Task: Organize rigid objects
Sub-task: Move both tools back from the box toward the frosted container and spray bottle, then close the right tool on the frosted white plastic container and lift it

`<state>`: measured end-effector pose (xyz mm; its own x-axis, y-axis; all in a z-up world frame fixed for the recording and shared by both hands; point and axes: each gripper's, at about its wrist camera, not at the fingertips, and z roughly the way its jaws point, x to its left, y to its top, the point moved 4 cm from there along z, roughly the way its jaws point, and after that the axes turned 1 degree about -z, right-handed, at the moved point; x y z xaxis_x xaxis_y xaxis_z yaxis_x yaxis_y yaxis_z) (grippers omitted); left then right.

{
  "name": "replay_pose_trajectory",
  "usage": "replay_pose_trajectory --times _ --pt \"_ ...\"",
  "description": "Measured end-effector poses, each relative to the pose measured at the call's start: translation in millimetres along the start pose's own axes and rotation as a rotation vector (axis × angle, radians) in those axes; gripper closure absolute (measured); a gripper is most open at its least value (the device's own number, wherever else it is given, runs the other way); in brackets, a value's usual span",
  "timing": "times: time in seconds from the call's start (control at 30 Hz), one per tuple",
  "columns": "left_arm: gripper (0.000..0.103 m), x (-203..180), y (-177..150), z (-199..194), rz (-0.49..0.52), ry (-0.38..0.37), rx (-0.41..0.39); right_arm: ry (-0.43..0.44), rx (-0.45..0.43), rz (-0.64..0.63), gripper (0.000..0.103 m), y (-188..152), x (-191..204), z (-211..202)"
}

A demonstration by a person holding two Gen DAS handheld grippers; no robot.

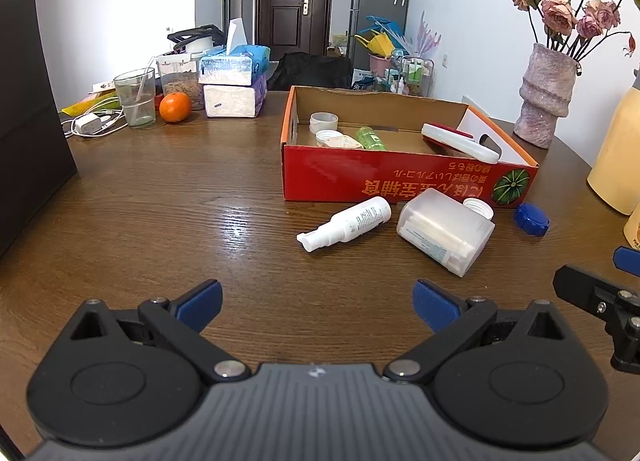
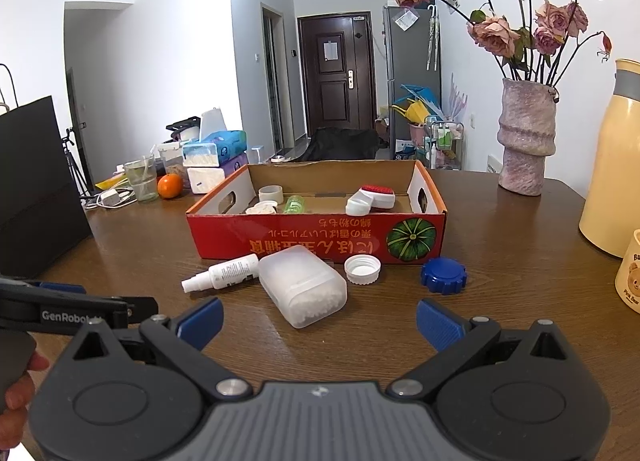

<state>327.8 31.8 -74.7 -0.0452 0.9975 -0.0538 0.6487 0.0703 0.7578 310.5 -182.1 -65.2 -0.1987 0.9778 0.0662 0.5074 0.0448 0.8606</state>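
A red cardboard box [image 1: 400, 177] [image 2: 312, 237] stands open on the wooden table. It holds a tape roll [image 1: 323, 122], a white lid [image 1: 330, 138], a green bottle [image 1: 371, 138] and a red-and-white brush [image 1: 460, 141]. In front of it lie a white spray bottle [image 1: 346, 223] [image 2: 224, 272], a translucent cotton-swab container [image 1: 444, 230] [image 2: 304, 285], a white cap [image 1: 479, 208] [image 2: 362, 269] and a blue cap [image 1: 531, 219] [image 2: 443, 275]. My left gripper [image 1: 318, 303] is open and empty, short of the spray bottle. My right gripper [image 2: 320, 321] is open and empty, just short of the swab container.
A vase of dried roses [image 2: 526, 141] and a yellow jug [image 2: 612, 165] stand at the right, with a mug [image 2: 630, 281] near the edge. Tissue packs [image 1: 234, 81], a glass [image 1: 136, 97] and an orange [image 1: 175, 107] sit far left. A black bag [image 1: 28, 101] stands at the left.
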Motion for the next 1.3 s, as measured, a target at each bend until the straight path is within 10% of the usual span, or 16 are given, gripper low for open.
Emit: replay_pose_trajectory --times 1.3 --pt "0.0 22 34 75 -0.018 0.056 0.036 0.05 0.16 -0.144 0.006 15 10 137"
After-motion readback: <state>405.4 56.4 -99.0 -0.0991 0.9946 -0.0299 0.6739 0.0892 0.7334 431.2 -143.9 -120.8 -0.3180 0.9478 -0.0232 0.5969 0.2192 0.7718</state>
